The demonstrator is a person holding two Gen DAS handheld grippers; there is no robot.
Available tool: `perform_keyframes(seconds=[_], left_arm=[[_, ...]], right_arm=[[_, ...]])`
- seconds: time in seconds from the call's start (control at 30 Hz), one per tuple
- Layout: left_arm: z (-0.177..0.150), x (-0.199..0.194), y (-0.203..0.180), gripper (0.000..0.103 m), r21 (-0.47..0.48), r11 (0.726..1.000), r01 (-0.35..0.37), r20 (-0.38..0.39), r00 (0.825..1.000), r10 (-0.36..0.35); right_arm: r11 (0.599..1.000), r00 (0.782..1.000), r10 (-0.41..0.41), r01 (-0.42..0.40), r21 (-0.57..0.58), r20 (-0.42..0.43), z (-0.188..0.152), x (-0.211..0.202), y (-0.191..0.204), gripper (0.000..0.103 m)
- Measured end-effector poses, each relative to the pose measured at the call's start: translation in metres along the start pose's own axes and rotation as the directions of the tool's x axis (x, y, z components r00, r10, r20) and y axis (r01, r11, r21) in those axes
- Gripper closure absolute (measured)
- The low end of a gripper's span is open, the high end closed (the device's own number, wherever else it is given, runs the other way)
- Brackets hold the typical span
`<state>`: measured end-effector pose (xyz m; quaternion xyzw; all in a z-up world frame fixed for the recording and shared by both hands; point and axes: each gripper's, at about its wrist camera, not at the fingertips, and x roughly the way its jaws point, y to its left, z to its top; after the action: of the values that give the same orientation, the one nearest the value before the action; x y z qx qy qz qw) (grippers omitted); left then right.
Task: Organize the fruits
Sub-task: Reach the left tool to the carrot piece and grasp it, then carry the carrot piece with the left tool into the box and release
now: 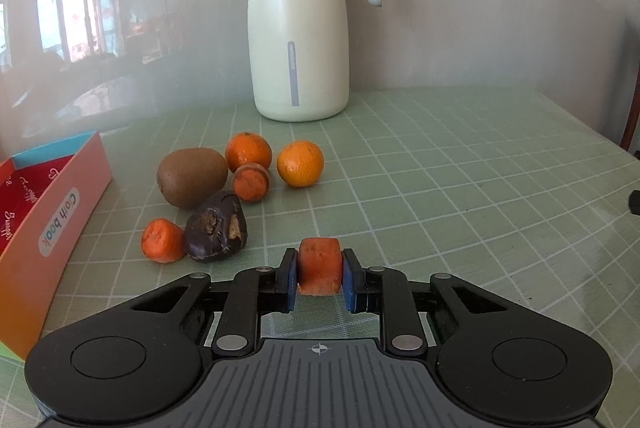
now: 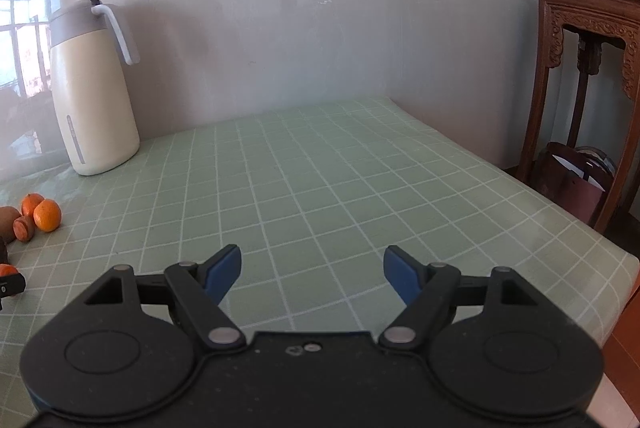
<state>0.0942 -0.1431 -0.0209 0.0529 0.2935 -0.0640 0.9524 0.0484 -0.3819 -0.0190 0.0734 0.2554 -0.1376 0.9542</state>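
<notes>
My left gripper (image 1: 320,270) is shut on an orange carrot piece (image 1: 320,264), held just above the green grid mat. Ahead and to its left lies a cluster: a kiwi (image 1: 192,176), two tangerines (image 1: 248,151) (image 1: 300,163), two more carrot pieces (image 1: 251,181) (image 1: 162,240) and a dark brown fruit (image 1: 216,228). An open pink and red box (image 1: 52,203) stands at the far left. My right gripper (image 2: 312,270) is open and empty over bare mat; the tangerines (image 2: 47,215) show at its far left.
A cream thermos jug (image 1: 298,23) stands against the back wall behind the fruit, also in the right wrist view (image 2: 94,95). A carved wooden stand (image 2: 584,99) is beyond the table's right edge. The mat (image 2: 320,179) ends at the right.
</notes>
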Motion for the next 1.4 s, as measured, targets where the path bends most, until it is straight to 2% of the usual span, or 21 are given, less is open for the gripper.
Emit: perform_keyframes(seconds=[0.7, 1.4], left_arm=[[0.003, -0.040, 0.047, 0.080, -0.030, 0.999, -0.009, 0.085, 0.996, 0.011], [-0.001, -0.068, 0.119, 0.080, -0.107, 0.988, -0.109, 0.128, 0.984, 0.123]], right_arm=[[0.997, 0.999, 0.054, -0.054, -0.058, 0.002, 0.009, 0.002, 0.048, 0.025], [0.981, 0.988, 0.154, -0.153, -0.118, -0.001, 0.011, -0.002, 0.111, 0.025]])
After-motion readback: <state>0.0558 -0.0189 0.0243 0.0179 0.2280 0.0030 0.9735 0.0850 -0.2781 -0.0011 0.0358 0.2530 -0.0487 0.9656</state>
